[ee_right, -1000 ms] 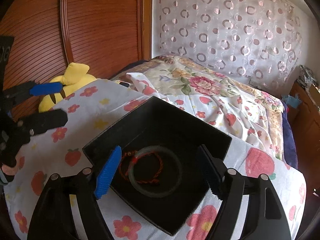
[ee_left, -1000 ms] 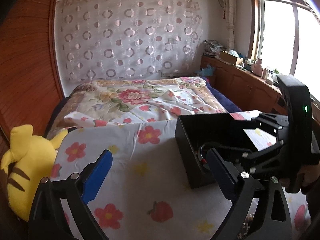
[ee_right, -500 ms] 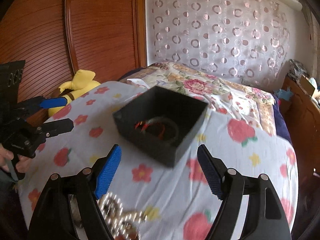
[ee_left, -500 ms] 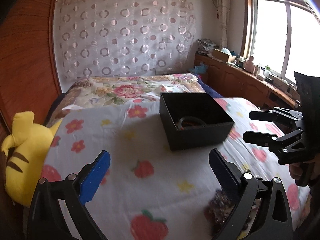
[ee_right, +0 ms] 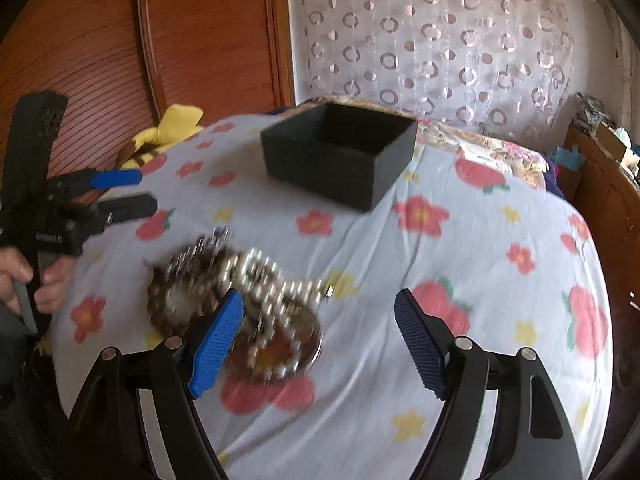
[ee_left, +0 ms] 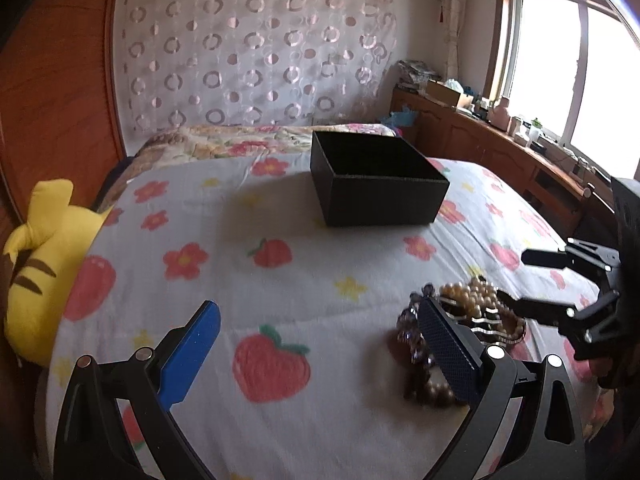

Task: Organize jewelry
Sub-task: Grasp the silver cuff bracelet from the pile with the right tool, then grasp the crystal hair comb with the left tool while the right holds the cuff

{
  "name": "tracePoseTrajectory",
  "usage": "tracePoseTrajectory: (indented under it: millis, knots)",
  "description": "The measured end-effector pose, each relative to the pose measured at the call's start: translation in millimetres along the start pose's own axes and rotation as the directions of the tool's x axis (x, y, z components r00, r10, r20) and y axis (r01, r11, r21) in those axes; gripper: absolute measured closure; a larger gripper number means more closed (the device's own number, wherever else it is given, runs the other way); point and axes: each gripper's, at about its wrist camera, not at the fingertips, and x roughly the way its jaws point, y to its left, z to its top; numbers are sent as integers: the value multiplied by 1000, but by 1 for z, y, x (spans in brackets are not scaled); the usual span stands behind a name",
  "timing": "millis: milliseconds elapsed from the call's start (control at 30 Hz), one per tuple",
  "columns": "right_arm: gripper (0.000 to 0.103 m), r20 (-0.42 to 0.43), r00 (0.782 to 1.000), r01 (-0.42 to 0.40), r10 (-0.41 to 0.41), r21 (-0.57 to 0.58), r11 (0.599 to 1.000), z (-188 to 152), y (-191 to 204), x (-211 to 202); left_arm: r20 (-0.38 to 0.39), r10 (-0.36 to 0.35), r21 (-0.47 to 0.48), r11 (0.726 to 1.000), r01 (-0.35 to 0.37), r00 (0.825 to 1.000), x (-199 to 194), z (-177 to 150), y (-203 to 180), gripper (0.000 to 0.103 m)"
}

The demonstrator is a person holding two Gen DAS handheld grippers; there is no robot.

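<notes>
A pile of beaded bracelets and pearl strands (ee_left: 468,316) (ee_right: 240,300) lies on the flower-and-strawberry cloth (ee_left: 280,280) near the front. An open black box (ee_left: 376,178) (ee_right: 340,156) stands farther back; its inside is hidden from both views. My left gripper (ee_left: 320,356) hovers open above the cloth, its right finger just in front of the pile, nothing between the jaws. My right gripper (ee_right: 320,344) is open too, with the pile's right edge behind its left finger. Each gripper shows in the other's view: the right gripper (ee_left: 560,284) at the right, the left gripper (ee_right: 116,196) at the left.
A yellow plush toy (ee_left: 36,272) (ee_right: 160,136) lies at the cloth's left edge by the wooden wardrobe (ee_right: 120,40). A floral quilt (ee_left: 240,144) covers the bed behind. A wooden sideboard (ee_left: 500,148) with clutter runs under the window. A hand (ee_right: 36,280) grips the left tool.
Both grippers have pulled back from the black box toward the near side and sunk slightly. The box now sits farther away, and the jewelry pile has come into view near the fingers.
</notes>
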Motion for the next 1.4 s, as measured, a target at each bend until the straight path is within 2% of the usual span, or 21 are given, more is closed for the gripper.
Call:
tracePoseTrajectory:
  millis: [200,533,567,600,700,1033,1267,1333,1400]
  knots:
    - [23,-42,998,-41,40,-16,999,-11,9,3,-10,-13,8,1000,13,1000,-4,-8,-4,8]
    - [23,-111,993,-41,30,-98,994,-10,27,17,-16,-23,14,1000,23,1000,-6,-11,-8,8]
    - [23,-117,993,-42,30,-103,994,-10,28,18,-16,-25,13,1000,25,1000,-6,-11,-8,8]
    - [30,-120,992,-43,30,-108,993,-10,29,18,-17,-25,13,1000,26,1000,-6,-11,-8,8]
    - [41,-115,993,-32,17,-129,991,-11,30,16,-20,-25,9,1000,25,999,-5,-12,-9,8]
    - [42,-88,996,-12,2,-113,994,-25,18,-6,-23,-40,15,999,40,999,-4,-11,-12,8]
    - [42,-40,999,25,-28,-70,997,-33,3,-28,-18,-82,27,996,82,996,-1,-6,-18,8]
    - [41,-35,999,39,-41,-57,998,-34,-2,-31,-26,-97,28,995,98,995,1,-5,-19,13]
    - [41,-36,998,40,-42,-47,998,-35,-6,-31,-52,-117,27,993,119,992,7,-4,-21,25]
